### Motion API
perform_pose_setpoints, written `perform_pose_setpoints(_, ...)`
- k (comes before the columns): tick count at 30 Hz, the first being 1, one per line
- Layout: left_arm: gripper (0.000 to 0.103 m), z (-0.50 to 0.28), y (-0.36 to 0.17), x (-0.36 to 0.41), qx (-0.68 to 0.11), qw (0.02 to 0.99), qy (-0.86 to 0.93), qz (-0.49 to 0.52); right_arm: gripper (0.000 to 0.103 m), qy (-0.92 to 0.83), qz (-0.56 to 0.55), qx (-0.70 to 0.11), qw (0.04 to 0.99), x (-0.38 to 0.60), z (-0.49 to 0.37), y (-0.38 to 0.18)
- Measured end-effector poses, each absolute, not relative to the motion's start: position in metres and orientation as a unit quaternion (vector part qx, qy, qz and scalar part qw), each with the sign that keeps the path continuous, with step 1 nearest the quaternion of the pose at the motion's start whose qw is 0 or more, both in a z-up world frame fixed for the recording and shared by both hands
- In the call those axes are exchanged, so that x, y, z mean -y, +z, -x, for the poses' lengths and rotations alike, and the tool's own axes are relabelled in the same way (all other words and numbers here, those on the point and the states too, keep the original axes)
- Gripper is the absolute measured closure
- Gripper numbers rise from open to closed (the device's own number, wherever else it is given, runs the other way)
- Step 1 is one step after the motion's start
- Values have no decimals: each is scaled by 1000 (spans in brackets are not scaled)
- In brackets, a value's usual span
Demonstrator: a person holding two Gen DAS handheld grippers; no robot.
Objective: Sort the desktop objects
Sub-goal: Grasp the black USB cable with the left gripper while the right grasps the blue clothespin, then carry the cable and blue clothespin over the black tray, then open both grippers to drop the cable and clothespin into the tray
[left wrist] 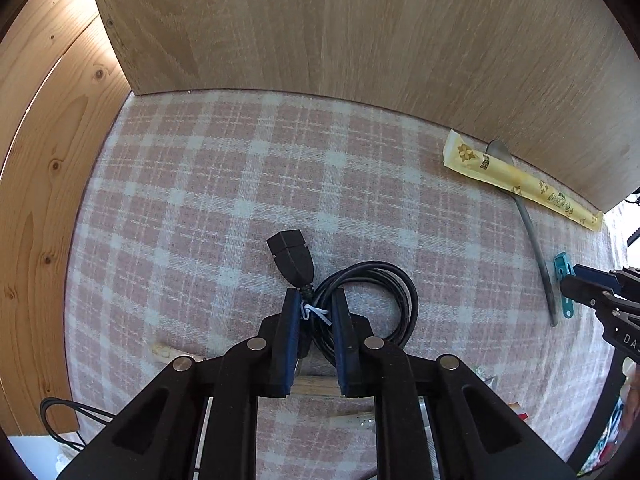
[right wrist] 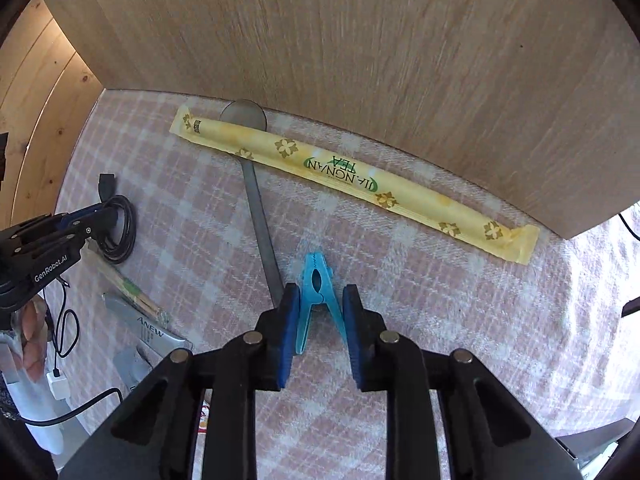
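A coiled black USB cable (left wrist: 360,304) tied with a white twist tie lies on the plaid cloth. My left gripper (left wrist: 316,300) straddles the tied part, with a small gap left on each side of it. The cable also shows in the right wrist view (right wrist: 120,228). A teal clothespin (right wrist: 318,296) lies between the pads of my right gripper (right wrist: 320,296), whose jaws stand slightly apart around it. The clothespin shows small in the left wrist view (left wrist: 564,284), beside the right gripper (left wrist: 576,280).
A yellow tea stick packet (right wrist: 352,184) lies over a metal spoon (right wrist: 260,224) by a wooden panel (right wrist: 360,40). A silver ANEW tube (right wrist: 148,332), wrapped chopsticks (right wrist: 128,284) and a white charger (right wrist: 58,384) lie at left. Wooden wall (left wrist: 40,160) stands left.
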State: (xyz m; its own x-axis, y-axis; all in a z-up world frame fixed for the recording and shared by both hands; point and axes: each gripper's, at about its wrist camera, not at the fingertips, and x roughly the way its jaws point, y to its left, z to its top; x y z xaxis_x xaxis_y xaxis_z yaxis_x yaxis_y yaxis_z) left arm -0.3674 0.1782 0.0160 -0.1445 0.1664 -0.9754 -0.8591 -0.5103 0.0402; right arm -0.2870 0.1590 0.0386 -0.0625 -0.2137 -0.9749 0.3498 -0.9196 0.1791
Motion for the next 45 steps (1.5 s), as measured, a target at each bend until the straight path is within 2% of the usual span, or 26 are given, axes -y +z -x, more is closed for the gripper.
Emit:
perform_pose_setpoints(9, 89, 346, 41, -157, -311, 394, 687, 526, 82, -744, -639, -8, 196, -210, 268, 76)
perform_pose_setpoints(15, 89, 300, 66, -150, -321, 432, 677, 502, 82, -756, -627, 18, 189, -266, 240, 103)
perform_pose_setpoints(24, 89, 162, 90, -202, -354, 536, 612, 462, 82, -785, -600, 76, 131, -388, 169, 137)
perform_pose_setpoints(26, 89, 125, 98, -232, -362, 562, 591, 452, 82, -792, -594, 88, 107, -419, 152, 143)
perform_pose_setpoints(27, 89, 133, 112, -237, -366, 576, 579, 446, 82, -795, -591, 94, 95, -435, 144, 147)
perform_pose_setpoints(34, 89, 4, 119, -255, -395, 650, 499, 415, 82, -806, -576, 140, 4, -539, 92, 155)
perform_pose_setpoints(39, 89, -71, 121, -256, -425, 679, 450, 394, 82, -803, -572, 162, -41, -593, 64, 151)
perform_pose_setpoints(45, 89, -126, 112, -259, -452, 689, 418, 382, 81, -801, -565, 184, -72, -631, 42, 149)
